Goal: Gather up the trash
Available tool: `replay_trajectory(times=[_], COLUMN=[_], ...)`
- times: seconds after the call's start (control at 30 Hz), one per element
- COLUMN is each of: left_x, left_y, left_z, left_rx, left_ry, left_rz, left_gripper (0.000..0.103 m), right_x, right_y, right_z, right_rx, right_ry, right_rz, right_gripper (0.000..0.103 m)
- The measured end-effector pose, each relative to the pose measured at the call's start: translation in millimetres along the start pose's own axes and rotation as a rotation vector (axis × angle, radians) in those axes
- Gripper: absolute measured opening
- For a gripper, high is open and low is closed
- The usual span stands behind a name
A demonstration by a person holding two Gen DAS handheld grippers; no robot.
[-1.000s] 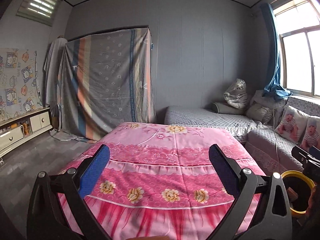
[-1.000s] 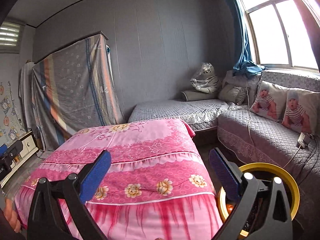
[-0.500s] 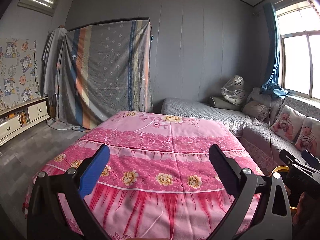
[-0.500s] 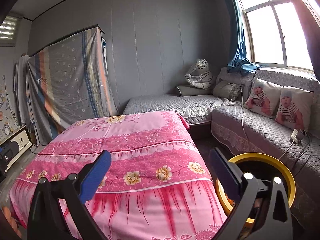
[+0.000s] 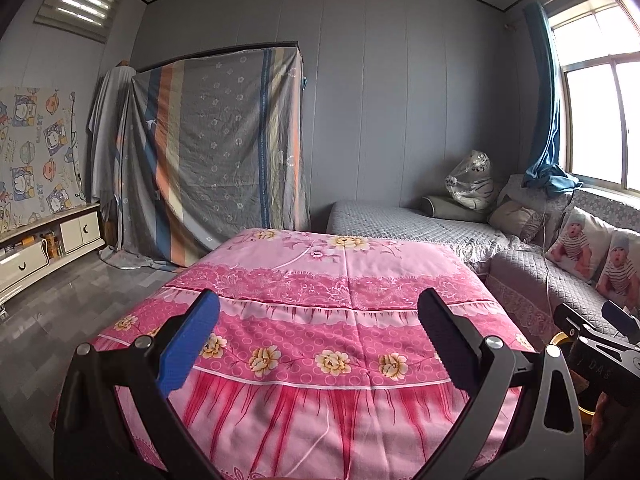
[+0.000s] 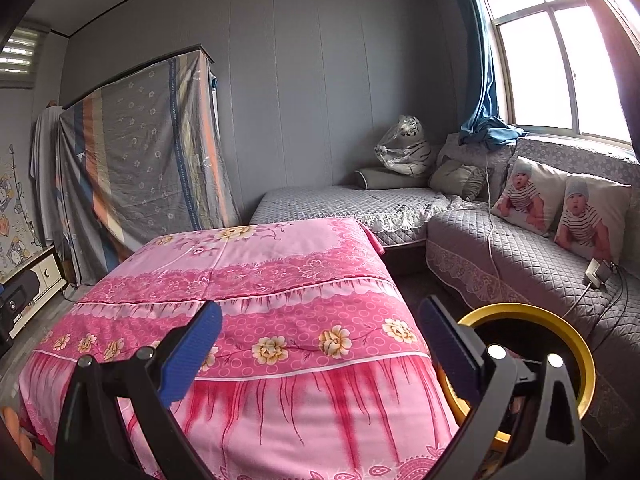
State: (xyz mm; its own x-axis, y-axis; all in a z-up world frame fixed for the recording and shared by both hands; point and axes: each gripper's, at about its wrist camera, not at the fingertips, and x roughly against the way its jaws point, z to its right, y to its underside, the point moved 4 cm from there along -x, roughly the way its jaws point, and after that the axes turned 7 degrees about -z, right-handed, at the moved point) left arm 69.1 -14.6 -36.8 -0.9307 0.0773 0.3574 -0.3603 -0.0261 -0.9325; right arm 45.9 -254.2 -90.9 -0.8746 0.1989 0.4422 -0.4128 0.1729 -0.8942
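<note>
Meanwhile, your left gripper (image 5: 318, 332) and right gripper (image 6: 320, 338), both spread wide and holding nothing, hover above the pink floral tablecloth's (image 6: 256, 276) near edge, with the yellow-rimmed bin (image 6: 560, 332) just right of it.

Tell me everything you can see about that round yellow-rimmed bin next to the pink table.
The yellow-rimmed bin has a broad, glossy yellow ring around a dark, round, open mouth. It stands upright, low in the gap between the pink floral cloth and the grey quilted sofa. The right gripper, open and empty, hides its near left side. A hint of something orange shows inside; the contents are otherwise unclear. Its walls and base are hidden.
</note>
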Motion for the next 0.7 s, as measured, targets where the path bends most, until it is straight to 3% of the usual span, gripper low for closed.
replay_trajectory(times=[0.7], left_x=[0.3], left_y=[-1.2], left_z=[9.2], left_rx=[-0.021], left_ry=[0.017], left_rz=[-0.006], left_gripper=[0.095], right_x=[-7.1], right_y=[1.4], right_z=[4.8], right_rx=[-0.021], right_ry=[-0.008], right_rz=[-0.023], right_gripper=[0.095])
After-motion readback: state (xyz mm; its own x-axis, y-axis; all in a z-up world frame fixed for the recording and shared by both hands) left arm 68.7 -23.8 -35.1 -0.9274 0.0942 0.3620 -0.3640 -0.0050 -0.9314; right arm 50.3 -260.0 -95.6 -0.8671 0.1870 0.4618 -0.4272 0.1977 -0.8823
